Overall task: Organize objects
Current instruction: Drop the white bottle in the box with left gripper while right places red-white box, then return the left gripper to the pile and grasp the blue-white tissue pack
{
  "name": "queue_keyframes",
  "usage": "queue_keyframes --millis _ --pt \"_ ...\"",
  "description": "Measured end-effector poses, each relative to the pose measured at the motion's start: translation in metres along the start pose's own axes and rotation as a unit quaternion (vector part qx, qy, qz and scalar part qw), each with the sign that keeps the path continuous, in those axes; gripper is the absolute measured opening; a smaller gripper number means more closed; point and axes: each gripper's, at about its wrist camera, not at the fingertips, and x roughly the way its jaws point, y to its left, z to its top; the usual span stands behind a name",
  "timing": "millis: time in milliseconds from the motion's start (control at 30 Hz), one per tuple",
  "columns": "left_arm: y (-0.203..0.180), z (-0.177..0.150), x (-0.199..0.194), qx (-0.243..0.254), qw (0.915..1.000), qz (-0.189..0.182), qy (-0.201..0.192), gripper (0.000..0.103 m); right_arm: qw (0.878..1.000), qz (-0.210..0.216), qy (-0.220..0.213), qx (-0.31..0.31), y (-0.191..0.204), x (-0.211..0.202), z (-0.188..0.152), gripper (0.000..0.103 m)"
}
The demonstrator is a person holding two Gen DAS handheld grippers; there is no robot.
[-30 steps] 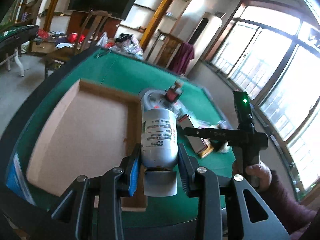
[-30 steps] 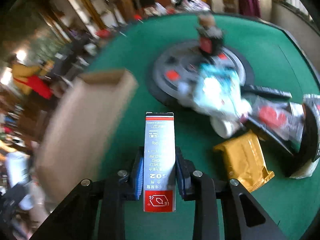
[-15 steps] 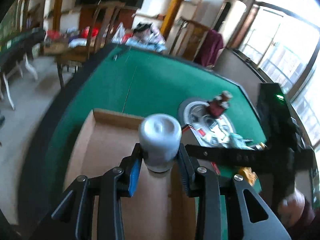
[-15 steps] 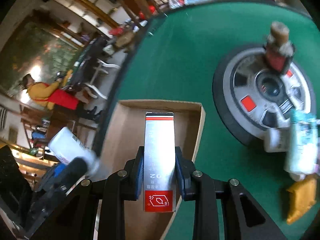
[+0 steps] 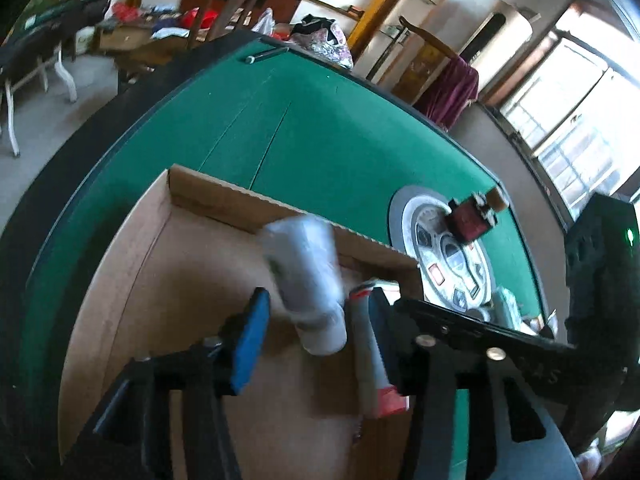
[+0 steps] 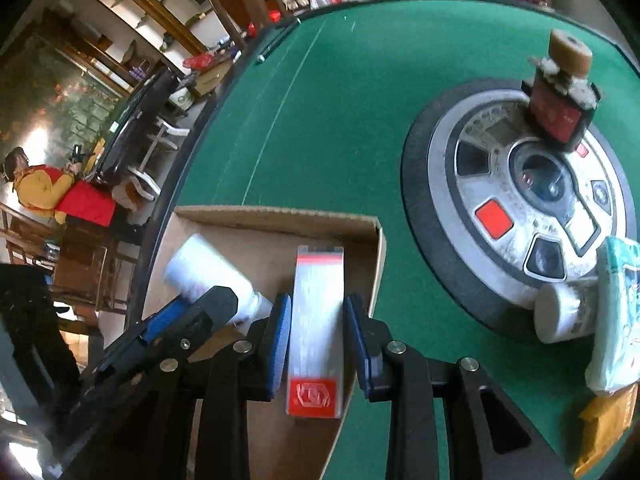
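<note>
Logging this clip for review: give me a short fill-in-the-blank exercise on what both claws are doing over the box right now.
1. The white bottle sits between the left claw's opening jaws, above the ____ box.
2. The right claw has a silver carton with a ____ end panel between its opening jaws.
3. The box rests on a ____ felt table.
4. A round grey hub lies on the table, ____ the box.

Missing words: cardboard; red; green; outside
</note>
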Motion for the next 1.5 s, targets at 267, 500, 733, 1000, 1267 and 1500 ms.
queue_keyframes --millis 267,500,733,1000,1267,1500 --pt "-0.012 0.011 -0.014 0.006 0.9999 -0.003 -0.011 0.069 0.998 0.01 -0.052 -0.016 0.002 -0.04 -0.011 0.066" --pt "-0.032 -0.047 -0.048 0.058 0.9935 0.06 -0.077 0.084 0.989 -0.023 -0.132 -0.057 -0.029 -0.11 -0.065 0.09" --pt "-0.027 -0.066 -0.021 0.043 0.9959 0.077 -0.021 0.085 0.99 -0.008 -0.139 0.002 -0.095 -0.132 -0.099 0.09" --pt "-0.033 -0.095 -0.036 0.058 0.9975 0.038 -0.012 0.085 0.985 -0.004 -0.169 0.031 -0.135 -0.158 -0.136 0.09" --pt "-0.071 -0.09 -0.077 0.072 0.9958 0.022 -0.053 0.086 0.984 -0.061 -0.163 0.027 -0.177 -0.168 -0.147 0.091" --pt "-0.128 -0.094 -0.048 0.087 0.996 -0.018 -0.007 0.088 0.986 -0.097 -0.137 0.003 -0.182 -0.137 -0.136 0.091"
